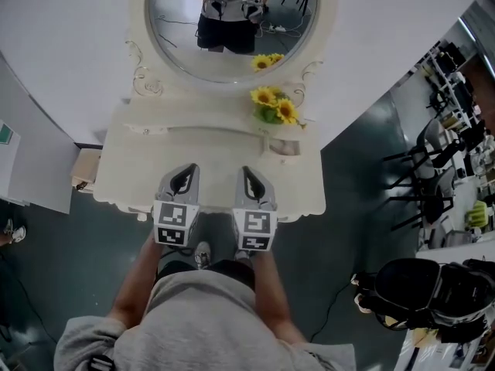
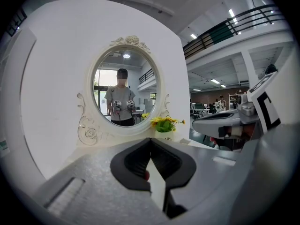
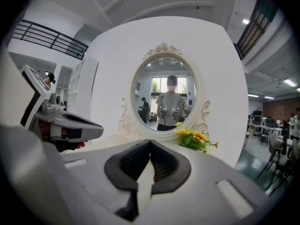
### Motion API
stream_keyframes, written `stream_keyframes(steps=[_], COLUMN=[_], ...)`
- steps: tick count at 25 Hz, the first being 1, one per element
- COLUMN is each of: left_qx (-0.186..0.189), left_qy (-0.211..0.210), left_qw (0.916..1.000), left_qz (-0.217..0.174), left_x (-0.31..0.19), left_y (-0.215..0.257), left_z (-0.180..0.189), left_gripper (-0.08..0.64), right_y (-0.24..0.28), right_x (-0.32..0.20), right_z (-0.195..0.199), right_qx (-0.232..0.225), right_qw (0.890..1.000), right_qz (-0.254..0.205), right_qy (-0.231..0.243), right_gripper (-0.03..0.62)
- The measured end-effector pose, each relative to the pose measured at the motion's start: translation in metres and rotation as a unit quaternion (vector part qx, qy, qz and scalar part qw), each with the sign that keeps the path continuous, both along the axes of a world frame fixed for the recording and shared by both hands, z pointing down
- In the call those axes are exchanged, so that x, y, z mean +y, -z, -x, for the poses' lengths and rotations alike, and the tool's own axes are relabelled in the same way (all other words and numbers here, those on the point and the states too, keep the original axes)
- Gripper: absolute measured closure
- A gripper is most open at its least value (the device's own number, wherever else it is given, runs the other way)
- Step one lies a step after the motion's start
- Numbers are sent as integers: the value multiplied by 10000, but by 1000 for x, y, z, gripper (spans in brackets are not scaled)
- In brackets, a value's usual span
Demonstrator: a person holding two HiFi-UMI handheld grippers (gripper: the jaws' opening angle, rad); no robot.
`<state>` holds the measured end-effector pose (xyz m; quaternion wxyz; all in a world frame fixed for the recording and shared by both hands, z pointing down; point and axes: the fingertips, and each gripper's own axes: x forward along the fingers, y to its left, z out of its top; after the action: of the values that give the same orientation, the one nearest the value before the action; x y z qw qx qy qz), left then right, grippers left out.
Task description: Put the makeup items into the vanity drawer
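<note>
A cream vanity table point(image 1: 139, 168) with an oval mirror point(image 1: 232, 22) stands before me. I see no open drawer; the table's front edge lies under the grippers. A small pale item point(image 1: 285, 147) lies on the top by a vase of sunflowers point(image 1: 274, 107); I cannot tell what it is. My left gripper point(image 1: 186, 168) and right gripper point(image 1: 247, 170) hover side by side over the front of the tabletop. In the left gripper view the left gripper point(image 2: 150, 139) is shut with its pads together and nothing held. The right gripper point(image 3: 150, 141) is shut and empty too.
Black chairs point(image 1: 433, 184) and a cluttered desk stand on the grey floor at the right. A black bulky object point(image 1: 433, 292) sits at the lower right. A small cardboard box point(image 1: 85, 168) rests beside the vanity's left end. A white curved wall rises behind the mirror.
</note>
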<state>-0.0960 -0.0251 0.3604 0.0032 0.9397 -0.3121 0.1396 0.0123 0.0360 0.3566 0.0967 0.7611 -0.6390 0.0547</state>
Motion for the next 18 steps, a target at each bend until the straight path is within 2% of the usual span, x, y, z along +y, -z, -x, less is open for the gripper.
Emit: stream_keyframes(steps=[18], left_qx=[-28], left_qy=[-32], left_qw=[10000], left_qz=[13], left_x=[4], left_y=[-3], left_z=[2], left_gripper=[549], right_y=[-1], right_x=[6], right_z=[-2], right_qx=[-11], right_qw=[10000], right_qz=[-49], right_qy=[-83], right_gripper=[587])
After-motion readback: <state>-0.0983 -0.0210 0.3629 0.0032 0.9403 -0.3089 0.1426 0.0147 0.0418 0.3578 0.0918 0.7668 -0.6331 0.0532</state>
